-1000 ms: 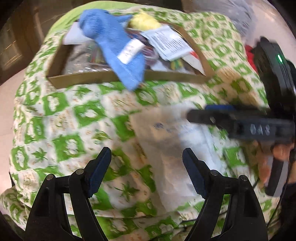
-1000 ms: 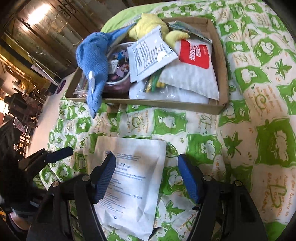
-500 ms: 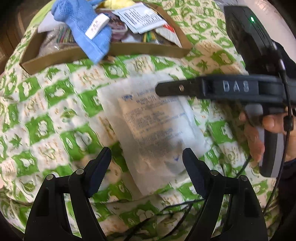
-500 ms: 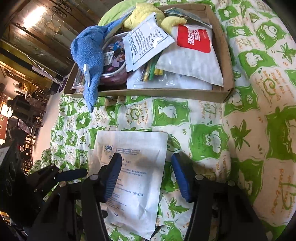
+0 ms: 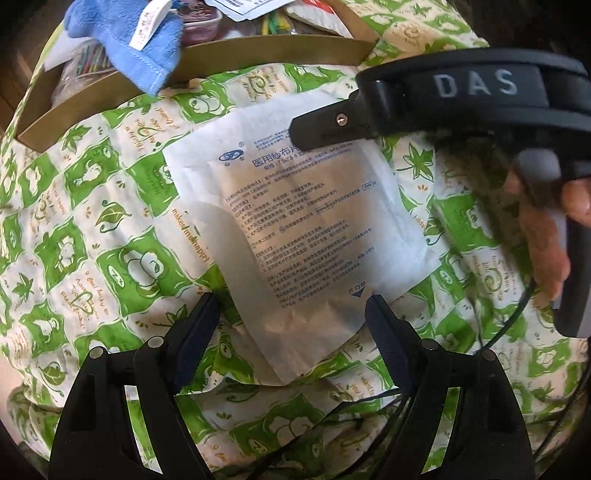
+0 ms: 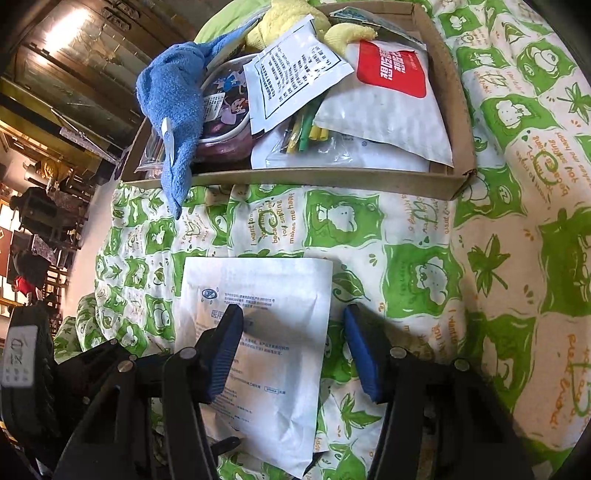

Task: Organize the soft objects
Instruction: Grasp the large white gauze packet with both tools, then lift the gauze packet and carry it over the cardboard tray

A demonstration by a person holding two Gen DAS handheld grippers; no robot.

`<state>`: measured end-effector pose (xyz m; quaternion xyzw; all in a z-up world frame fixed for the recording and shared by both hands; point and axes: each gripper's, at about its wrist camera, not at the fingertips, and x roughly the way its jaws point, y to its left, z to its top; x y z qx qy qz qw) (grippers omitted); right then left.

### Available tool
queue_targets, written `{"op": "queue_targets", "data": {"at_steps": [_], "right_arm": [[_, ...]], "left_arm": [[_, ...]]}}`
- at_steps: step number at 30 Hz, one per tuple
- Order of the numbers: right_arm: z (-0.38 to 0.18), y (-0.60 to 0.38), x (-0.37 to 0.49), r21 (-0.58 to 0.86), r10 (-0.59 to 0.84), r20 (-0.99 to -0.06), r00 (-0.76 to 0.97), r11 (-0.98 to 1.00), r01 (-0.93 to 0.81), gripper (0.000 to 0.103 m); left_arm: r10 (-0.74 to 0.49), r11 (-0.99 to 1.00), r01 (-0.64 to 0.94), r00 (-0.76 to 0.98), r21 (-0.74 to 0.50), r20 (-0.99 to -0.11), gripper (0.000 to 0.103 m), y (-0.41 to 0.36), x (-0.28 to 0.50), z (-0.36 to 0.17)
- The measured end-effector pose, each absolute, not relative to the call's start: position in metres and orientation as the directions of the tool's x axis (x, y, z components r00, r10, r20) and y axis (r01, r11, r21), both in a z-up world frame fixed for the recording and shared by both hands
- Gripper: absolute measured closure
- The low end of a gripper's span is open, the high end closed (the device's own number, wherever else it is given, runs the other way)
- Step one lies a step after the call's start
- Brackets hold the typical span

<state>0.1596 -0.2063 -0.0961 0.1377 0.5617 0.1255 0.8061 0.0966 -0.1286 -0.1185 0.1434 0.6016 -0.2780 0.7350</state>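
— Where was the packet?

— The white gauze packet lay flat on the green-patterned quilt, on the near side of the cardboard tray. The tray held a blue towel hanging over its near wall, a yellow plush, a red-labelled pouch and other packets.

— And the two tools?

— The left gripper had its jaws spread wide at the packet's near edge, holding nothing. The right gripper had its jaws apart too, though less so, down over the packet's far right corner: one finger above the paper, the other over the quilt just beside it. I couldn't tell if they touched it.
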Motion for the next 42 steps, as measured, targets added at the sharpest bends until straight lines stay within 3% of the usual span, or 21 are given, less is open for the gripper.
{"op": "queue_targets", "data": {"at_steps": [1,3,4,7,11,21,26,42], "right_arm": [[-0.096,-0.206,0.160,0.362,0.356,-0.871,0.339,0.931,-0.049,0.066],[-0.095,-0.206,0.159,0.357,0.349,-0.872,0.344,0.933,-0.042,0.072],[-0.095,-0.205,0.160,0.354,0.345,-0.872,0.347,0.935,-0.039,0.079],[-0.094,-0.205,0.159,0.354,0.345,-0.869,0.355,0.934,-0.042,0.085],[-0.093,-0.201,0.159,0.358,0.352,-0.865,0.358,0.932,-0.051,0.086],[-0.101,-0.197,0.160,0.446,0.436,-0.843,0.314,0.894,-0.041,0.083],[-0.089,-0.204,0.155,0.460,0.444,-0.818,0.365,0.887,-0.047,0.089],[-0.064,-0.212,0.149,0.446,0.427,-0.778,0.461,0.892,-0.074,0.089]], "left_arm": [[-0.234,0.803,0.584,0.123,-0.120,-0.965,0.022,-0.131,0.101,-0.119],[-0.231,0.800,0.589,0.130,-0.112,-0.964,0.023,-0.137,0.098,-0.119],[-0.232,0.800,0.589,0.135,-0.110,-0.963,0.028,-0.140,0.098,-0.120],[-0.248,0.797,0.593,0.155,-0.111,-0.956,0.043,-0.144,0.095,-0.115],[-0.260,0.788,0.606,0.171,-0.106,-0.950,0.052,-0.150,0.095,-0.112],[-0.295,0.801,0.583,0.188,-0.136,-0.937,0.059,-0.150,0.101,-0.106],[-0.349,0.811,0.560,0.234,-0.168,-0.907,0.068,-0.120,0.105,-0.089],[-0.380,0.819,0.555,0.332,-0.147,-0.863,0.069,-0.103,0.103,-0.059]]}}
